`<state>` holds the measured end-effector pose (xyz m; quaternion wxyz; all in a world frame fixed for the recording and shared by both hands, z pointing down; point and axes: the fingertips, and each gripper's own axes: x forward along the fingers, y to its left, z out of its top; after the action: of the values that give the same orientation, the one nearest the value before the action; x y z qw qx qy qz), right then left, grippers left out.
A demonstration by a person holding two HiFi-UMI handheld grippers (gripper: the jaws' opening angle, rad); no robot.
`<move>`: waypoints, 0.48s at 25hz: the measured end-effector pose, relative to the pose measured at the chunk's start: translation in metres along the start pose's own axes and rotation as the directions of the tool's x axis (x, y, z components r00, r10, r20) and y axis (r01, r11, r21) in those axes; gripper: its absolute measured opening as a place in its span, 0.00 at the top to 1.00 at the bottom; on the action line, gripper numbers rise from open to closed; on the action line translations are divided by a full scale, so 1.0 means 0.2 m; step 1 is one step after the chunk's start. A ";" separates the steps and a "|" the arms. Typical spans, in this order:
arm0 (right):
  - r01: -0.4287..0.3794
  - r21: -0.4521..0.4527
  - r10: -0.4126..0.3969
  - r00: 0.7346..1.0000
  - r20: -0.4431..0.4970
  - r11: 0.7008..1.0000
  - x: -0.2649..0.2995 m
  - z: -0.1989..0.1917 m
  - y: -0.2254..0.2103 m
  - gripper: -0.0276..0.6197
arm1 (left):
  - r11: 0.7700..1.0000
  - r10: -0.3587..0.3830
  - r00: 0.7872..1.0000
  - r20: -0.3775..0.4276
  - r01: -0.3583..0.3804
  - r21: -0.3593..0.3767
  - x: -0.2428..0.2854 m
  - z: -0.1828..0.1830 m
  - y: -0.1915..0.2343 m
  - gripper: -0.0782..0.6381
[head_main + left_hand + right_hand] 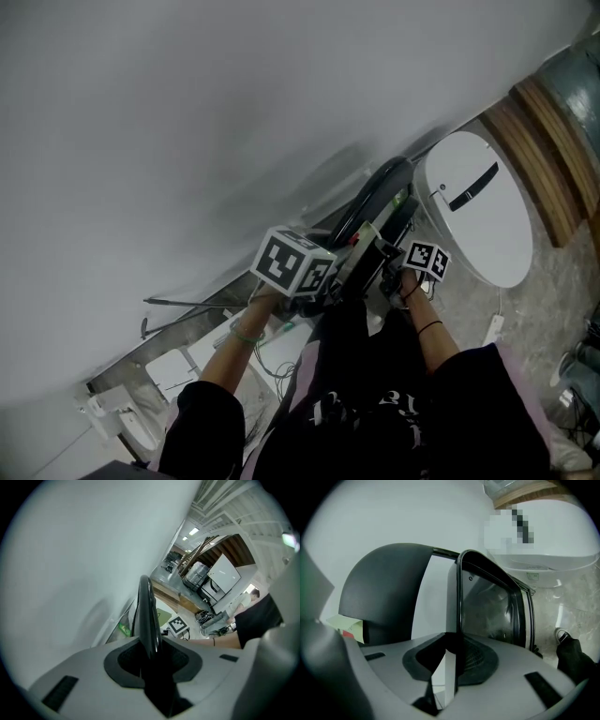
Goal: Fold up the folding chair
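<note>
The left hand-held gripper (pixel 150 654) and right hand-held gripper (pixel 457 654) each clamped the black metal-framed folding chair (pixel 386 585), whose thin glossy edges could slip free.

Folding chair (pixel 377 192) stands edge-on against the wall (pixel 187 112), between the two tools. Left tool (pixel 151 656) is on its left side, with the chair's edge clamped between the jaws. Right tool (pixel 454 660) is on its right side, with a frame tube pinched between the jaws. Round table (pixel 478 202) stands just right of the chair, and a wooden ledge (pixel 544 159) is behind the table. Floor (pixel 553 291) is in front of the table. The person's arms reach in from below, one per tool.
</note>
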<state>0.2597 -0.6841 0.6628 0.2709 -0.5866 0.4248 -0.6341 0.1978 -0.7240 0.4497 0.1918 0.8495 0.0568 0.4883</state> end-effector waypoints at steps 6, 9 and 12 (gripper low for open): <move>-0.027 0.012 0.027 0.999 0.043 1.000 0.30 0.05 0.21 0.83 | 0.998 0.038 0.999 -0.007 -0.038 0.048 -0.14 0.09 0.29 0.76; -0.044 0.017 0.043 0.998 0.050 0.999 0.44 0.07 0.30 0.83 | 0.996 0.065 0.998 -0.010 -0.064 0.066 -0.19 0.13 0.43 0.76; -0.043 0.023 0.042 0.998 0.055 0.999 0.60 0.11 0.37 0.83 | 0.996 0.070 0.997 -0.028 -0.068 0.059 -0.21 0.14 0.60 0.76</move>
<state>0.2494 -0.8251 0.6600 0.3030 -0.5912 0.4220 -0.6169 0.1889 -0.8534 0.4488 0.1490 0.8488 0.0445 0.5053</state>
